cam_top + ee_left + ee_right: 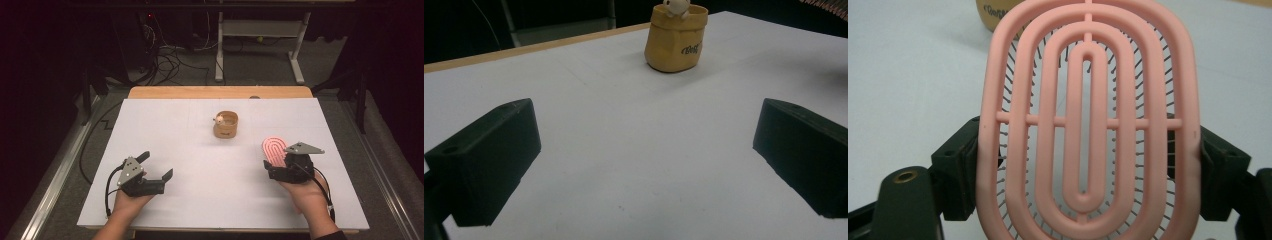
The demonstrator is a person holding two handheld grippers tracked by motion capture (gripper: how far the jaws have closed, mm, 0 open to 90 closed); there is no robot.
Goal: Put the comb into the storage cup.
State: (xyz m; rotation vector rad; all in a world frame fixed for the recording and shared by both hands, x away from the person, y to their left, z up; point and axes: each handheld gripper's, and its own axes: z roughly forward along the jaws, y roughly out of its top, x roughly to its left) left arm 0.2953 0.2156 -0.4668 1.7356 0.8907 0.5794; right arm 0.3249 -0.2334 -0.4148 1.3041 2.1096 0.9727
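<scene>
- A dark script word is showing on the side of the small tan pot (pixel 676 42) in the left gripper view; it is too blurred to read for certain.
- The bottoms of the same dark letters are peeking out on the pot's wall (pixel 998 10) at the upper edge of the right gripper view, cut off and unreadable.
- In the high view the same marking is appearing as a dark smudge on the pot's front (pixel 225 133).
- Nothing else is carrying lettering that can be read.
</scene>
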